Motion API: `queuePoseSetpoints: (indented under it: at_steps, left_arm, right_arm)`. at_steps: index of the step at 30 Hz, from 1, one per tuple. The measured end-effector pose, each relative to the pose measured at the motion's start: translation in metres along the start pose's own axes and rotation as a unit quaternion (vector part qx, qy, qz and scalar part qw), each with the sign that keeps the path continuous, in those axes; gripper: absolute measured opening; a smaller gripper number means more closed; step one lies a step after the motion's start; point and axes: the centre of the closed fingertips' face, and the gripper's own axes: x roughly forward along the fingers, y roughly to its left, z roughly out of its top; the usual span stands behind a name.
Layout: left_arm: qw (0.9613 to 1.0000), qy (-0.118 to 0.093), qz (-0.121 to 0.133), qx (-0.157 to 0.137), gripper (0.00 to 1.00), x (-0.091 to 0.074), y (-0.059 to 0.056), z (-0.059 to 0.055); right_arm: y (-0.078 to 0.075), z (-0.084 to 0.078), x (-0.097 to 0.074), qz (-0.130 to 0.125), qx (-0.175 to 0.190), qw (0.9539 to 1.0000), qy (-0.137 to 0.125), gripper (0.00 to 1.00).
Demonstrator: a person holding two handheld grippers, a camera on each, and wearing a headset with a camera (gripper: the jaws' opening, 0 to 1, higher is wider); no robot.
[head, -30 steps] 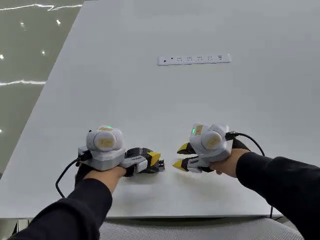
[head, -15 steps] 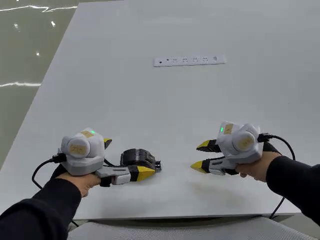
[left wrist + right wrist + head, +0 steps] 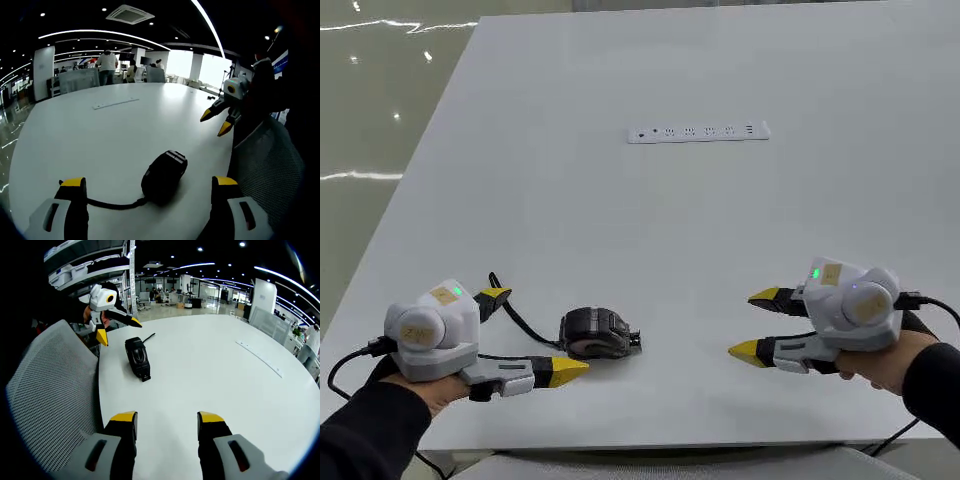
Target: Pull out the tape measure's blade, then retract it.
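Between my left gripper (image 3: pixel 532 331) and right gripper (image 3: pixel 752 323) I have bare table (image 3: pixel 670 230), and both sets of jaws stand wide apart; the tape measure (image 3: pixel 598 333) sits just ahead of the left tips, its black strap (image 3: pixel 515 315) crossing that gap; the power strip (image 3: pixel 698 132) lies well beyond both; a mesh chair back (image 3: pixel 50 390) crowds the edge behind them.

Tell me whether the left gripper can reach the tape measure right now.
Probably yes: the left gripper is open, the tape measure lies just ahead of its jaws, and nothing stands between them.
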Motion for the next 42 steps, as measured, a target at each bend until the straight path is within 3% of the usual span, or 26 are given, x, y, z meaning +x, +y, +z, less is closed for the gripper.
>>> queuePoseSetpoints:
  at_steps: [7, 11, 14, 16, 22, 25, 28, 34, 38, 42]
  left_arm:
    - [0.9995, 0.022, 0.003, 0.023, 1.0, -0.015, 0.006, -0.015]
    - [0.9998, 0.012, 0.015, 0.007, 1.0, -0.027, 0.019, -0.02]
    - [0.9998, 0.013, 0.013, -0.002, 1.0, -0.031, 0.018, -0.022]
    - [0.9998, 0.016, 0.008, 0.009, 1.0, -0.031, 0.014, -0.026]
    - [0.9997, 0.015, 0.018, 0.004, 1.0, -0.034, 0.02, -0.028]
    - [0.9986, 0.033, 0.02, 0.035, 1.0, -0.033, 0.019, -0.032]
    - [0.9993, 0.022, 0.014, 0.026, 1.0, -0.032, 0.015, -0.029]
    - [0.9995, 0.012, 0.026, 0.014, 1.0, -0.036, 0.022, -0.028]
    - [0.9995, 0.004, 0.03, 0.011, 1.0, -0.04, 0.024, -0.023]
    - [0.9994, 0.016, 0.026, 0.017, 1.0, -0.042, 0.023, -0.027]
  right_arm:
    - [-0.008, -0.023, -0.033, -0.034, 0.011, 0.9993, -0.002, 0.56]
    - [-0.012, -0.041, -0.051, -0.049, 0.025, 0.9985, 0.001, 0.63]
    - [-0.016, -0.059, -0.06, -0.06, 0.039, 0.9974, 0.009, 0.65]
    - [-0.016, -0.069, -0.065, -0.066, 0.031, 0.9972, 0.018, 0.69]
    - [-0.023, -0.076, -0.082, -0.086, 0.061, 0.9944, 0.001, 0.8]
    - [-0.024, -0.08, -0.088, -0.092, 0.07, 0.9933, -0.005, 0.84]
    - [-0.023, -0.084, -0.092, -0.089, 0.075, 0.9931, -0.004, 0.92]
    - [-0.03, -0.077, -0.097, -0.091, 0.067, 0.9935, -0.01, 1.0]
    - [-0.032, -0.073, -0.097, -0.092, 0.061, 0.9938, -0.013, 1.0]
    - [-0.028, -0.072, -0.092, -0.083, 0.047, 0.9954, -0.009, 1.0]
